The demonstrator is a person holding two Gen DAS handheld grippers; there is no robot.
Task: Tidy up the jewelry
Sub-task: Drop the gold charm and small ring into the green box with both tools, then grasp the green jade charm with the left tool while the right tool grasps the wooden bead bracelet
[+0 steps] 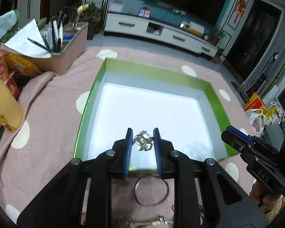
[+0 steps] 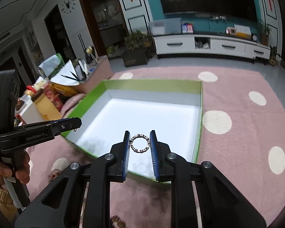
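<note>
A green-walled box with a white floor (image 1: 150, 70) sits on the pink dotted cloth; it also shows in the right wrist view (image 2: 154, 84). My left gripper (image 1: 143, 135) is shut on a gold chain ornament (image 1: 143, 140) and holds it over the box's near edge. My right gripper (image 2: 139, 139) is shut on a beaded ring bracelet (image 2: 140, 143) and holds it over the box's near part. The right gripper appears at the right of the left view (image 1: 235, 134), and the left gripper at the left of the right view (image 2: 74, 122). A silver bangle (image 1: 152, 191) lies on the cloth under the left gripper.
More small jewelry (image 1: 161, 221) lies on the cloth near the front. A pink pen holder with pencils (image 1: 66, 53), a yellow bottle (image 1: 3, 102) and snack packs (image 1: 22, 64) crowd the left. A white TV cabinet (image 2: 209, 45) stands behind.
</note>
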